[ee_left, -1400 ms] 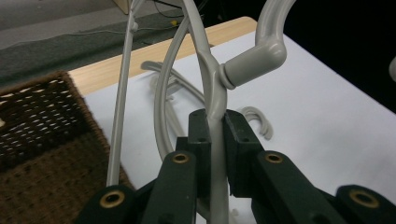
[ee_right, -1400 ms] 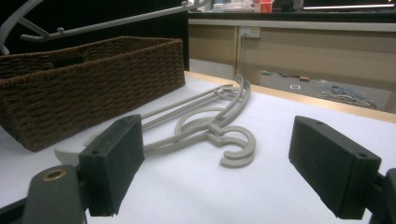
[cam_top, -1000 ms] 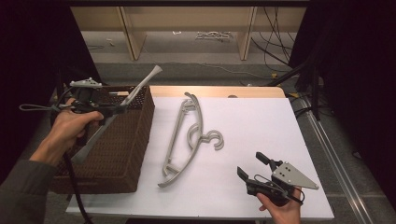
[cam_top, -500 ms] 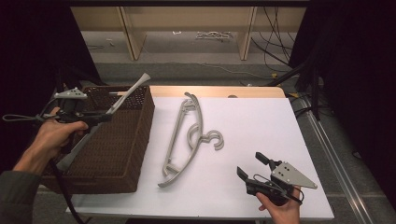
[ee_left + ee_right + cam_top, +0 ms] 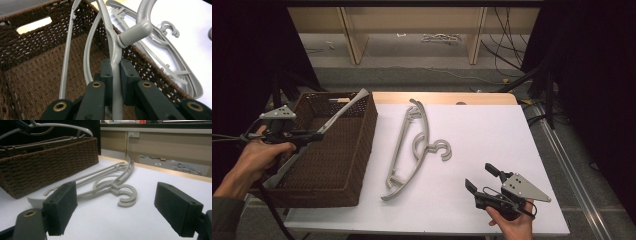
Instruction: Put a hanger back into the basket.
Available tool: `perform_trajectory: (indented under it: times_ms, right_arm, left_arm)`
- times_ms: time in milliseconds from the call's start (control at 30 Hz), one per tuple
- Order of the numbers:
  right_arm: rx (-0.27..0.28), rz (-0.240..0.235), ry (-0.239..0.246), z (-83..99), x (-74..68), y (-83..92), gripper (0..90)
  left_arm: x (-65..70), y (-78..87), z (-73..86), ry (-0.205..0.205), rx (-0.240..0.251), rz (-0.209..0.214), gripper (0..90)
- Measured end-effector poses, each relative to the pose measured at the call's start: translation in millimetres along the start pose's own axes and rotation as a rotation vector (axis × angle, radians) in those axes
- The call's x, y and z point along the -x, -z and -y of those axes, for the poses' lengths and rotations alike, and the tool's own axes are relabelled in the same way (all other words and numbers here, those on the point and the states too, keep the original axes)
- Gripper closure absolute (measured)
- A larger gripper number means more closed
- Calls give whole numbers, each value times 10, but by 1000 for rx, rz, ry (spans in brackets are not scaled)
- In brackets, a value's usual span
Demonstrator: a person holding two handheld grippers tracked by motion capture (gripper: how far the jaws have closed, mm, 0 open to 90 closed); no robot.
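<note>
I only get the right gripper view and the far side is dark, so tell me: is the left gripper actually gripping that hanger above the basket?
Observer: Yes. In the left gripper view the left gripper is shut on the held hanger, at the neck below its hook.
Operator: Is it down inside the basket?
Observer: Only partly. In the high view one end of it sticks out above the basket at the far right corner.

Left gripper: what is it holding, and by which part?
The left gripper is shut on a grey hanger, gripping its central stem just below the hook, over the basket.
</note>
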State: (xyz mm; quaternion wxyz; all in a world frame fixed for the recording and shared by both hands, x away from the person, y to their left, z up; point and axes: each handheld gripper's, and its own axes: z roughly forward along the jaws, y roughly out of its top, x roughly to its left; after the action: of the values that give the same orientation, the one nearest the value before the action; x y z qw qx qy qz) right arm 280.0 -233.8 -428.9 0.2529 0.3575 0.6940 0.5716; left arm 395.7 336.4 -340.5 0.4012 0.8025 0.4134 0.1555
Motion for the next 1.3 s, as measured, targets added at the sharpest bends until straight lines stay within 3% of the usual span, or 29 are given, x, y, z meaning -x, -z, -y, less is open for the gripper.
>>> perform_trajectory:
  times_ms: [67, 267, 300, 567, 833, 933, 1000, 1100, 1300]
  right_arm:
    - [0, 2, 1, -1, -1, 0, 195]
    - [-9, 10, 4, 0, -3, 1, 196]
    - [-11, 5, 3, 2, -3, -1, 196]
    - [-4, 5, 5, 4, -5, -6, 199]
    - [-8, 2, 3, 5, -10, -6, 199]
    - [-6, 2, 4, 3, -9, -7, 198]
    - [-11, 0, 3, 8, -8, -9, 198]
    - [-7, 0, 4, 4, -7, -9, 199]
    - [-13, -2, 3, 5, -8, -12, 198]
  left_arm:
    - [-29, 1, 40, -12, -18, -4, 822]
    - [-117, -67, 137, 6, -52, -26, 822]
    - [-135, -82, 143, -18, -85, -28, 821]
    - [-97, -334, 194, 7, -149, -38, 810]
    - [-80, -525, 303, -7, -273, -10, 804]
    - [-74, -559, 343, -2, -271, -24, 791]
    - [-83, -554, 356, 26, -269, -14, 737]
    - [-80, -524, 367, 17, -281, -10, 706]
    - [-1, -420, 309, 60, -201, -16, 514]
